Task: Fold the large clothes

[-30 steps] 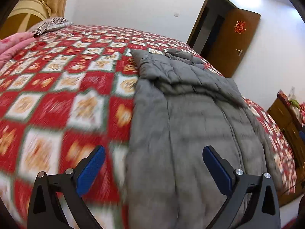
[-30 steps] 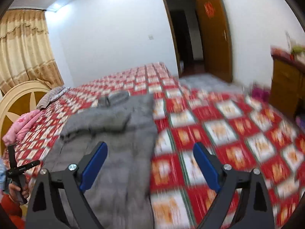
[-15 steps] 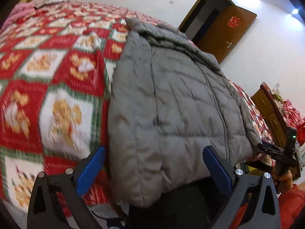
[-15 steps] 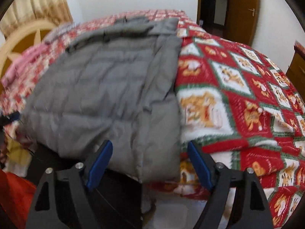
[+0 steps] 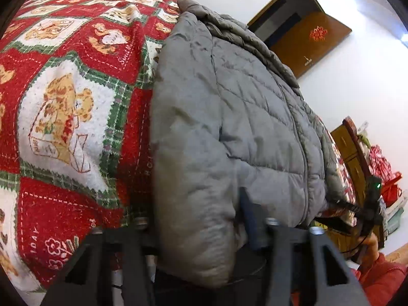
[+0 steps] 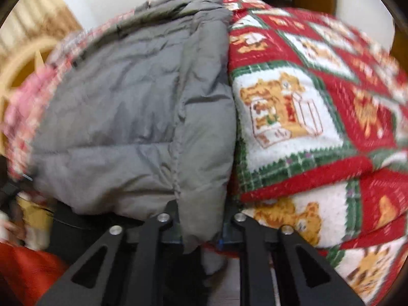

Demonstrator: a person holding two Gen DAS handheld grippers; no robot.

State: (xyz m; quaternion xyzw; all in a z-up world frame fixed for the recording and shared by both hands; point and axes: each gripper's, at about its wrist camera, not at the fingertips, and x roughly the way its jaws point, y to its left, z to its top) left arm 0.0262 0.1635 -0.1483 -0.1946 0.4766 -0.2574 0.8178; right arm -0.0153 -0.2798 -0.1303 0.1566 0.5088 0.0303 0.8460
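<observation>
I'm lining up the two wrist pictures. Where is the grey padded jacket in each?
Left wrist: the jacket fills the centre and right, its hem hanging between the tongs.
Right wrist: the jacket fills the centre and left, its hem corner pinched at the bottom.
Shared landmark: the red bear-patterned bedspread under it.

Our two handheld grippers: black frames, blue pads, silver screws.

We see the left gripper (image 5: pixel 199 229) as matte black plastic, its arms cut with triangular openings and studded with round silver screw heads; one dark blue finger pad (image 5: pixel 251 225) shows, blurred. The right gripper (image 6: pixel 201 227) has the same black angled arms, the same triangular cut-outs and four silver screws near the fingers, with a sliver of blue at the base. Seen from the left wrist, the right one carries a small green light and thin black cables. We wear a red sleeve (image 5: pixel 380 278).
</observation>
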